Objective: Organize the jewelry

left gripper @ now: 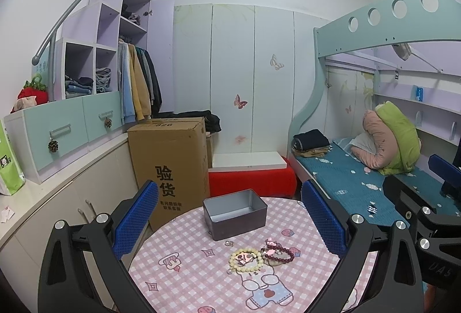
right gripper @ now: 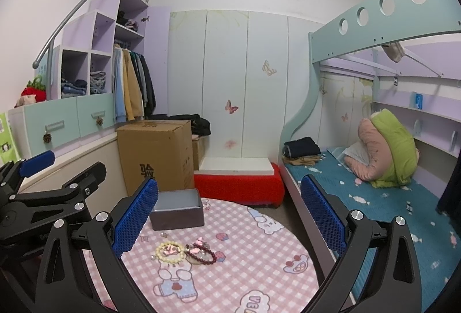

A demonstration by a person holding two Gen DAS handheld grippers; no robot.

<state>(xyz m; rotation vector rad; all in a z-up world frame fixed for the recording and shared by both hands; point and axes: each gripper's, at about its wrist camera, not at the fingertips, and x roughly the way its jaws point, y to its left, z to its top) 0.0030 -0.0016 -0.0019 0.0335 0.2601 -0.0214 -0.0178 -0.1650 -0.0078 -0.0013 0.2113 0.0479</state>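
Both the left claw (left gripper: 230,223) and the right claw (right gripper: 229,222) hang spread wide and empty above the round pink-checked surface (left gripper: 302,292), probably poised to choose a first piece. Between their blue pads lie the cream bead bracelet (left gripper: 246,260) and the dark red bead bracelet (left gripper: 279,253), touching, with a few small pieces just beside them and the open, empty grey tin (left gripper: 234,213) close behind, handy for dropping them in. Off the surface, the cardboard box (left gripper: 170,157) reads "验货" and "826".
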